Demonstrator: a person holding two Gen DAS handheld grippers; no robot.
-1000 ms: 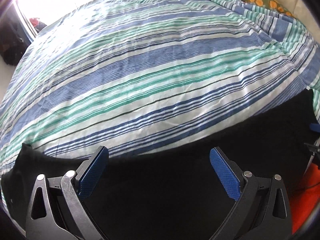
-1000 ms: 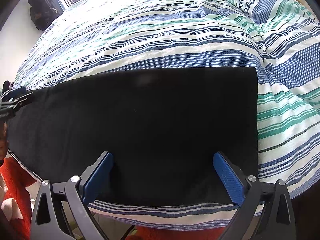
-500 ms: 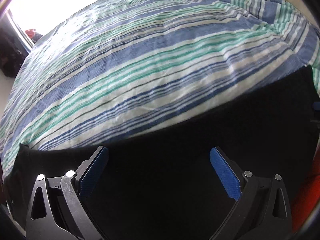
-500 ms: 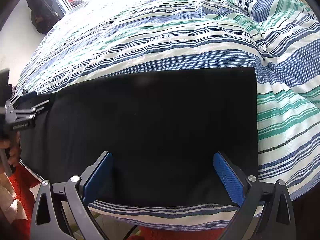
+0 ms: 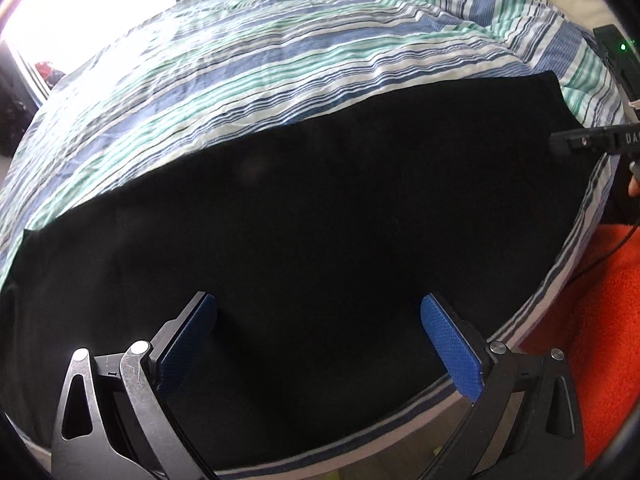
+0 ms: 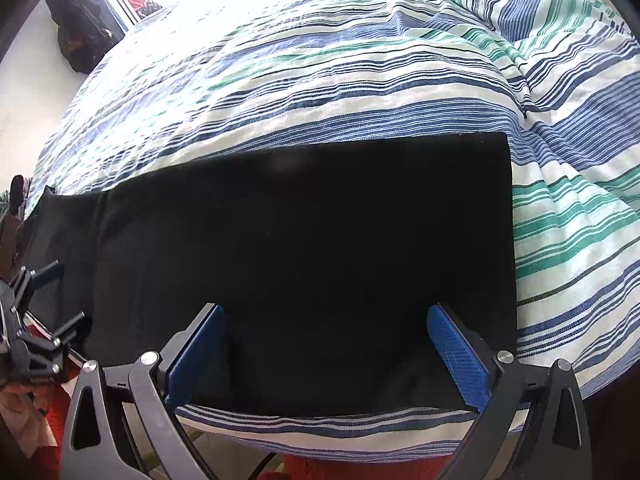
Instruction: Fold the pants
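Striped bedding (image 6: 360,80) carries black pants (image 6: 304,248) lying crosswise; the left gripper (image 5: 320,344) and right gripper (image 6: 328,348) are held wide open, empty, above the near edge.

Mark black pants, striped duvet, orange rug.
black pants (image 6: 320,232), right wrist view, middle of the flat panel
striped duvet (image 5: 280,72), left wrist view, bare stretch beyond the pants
orange rug (image 5: 600,340), left wrist view, patch beside the bed
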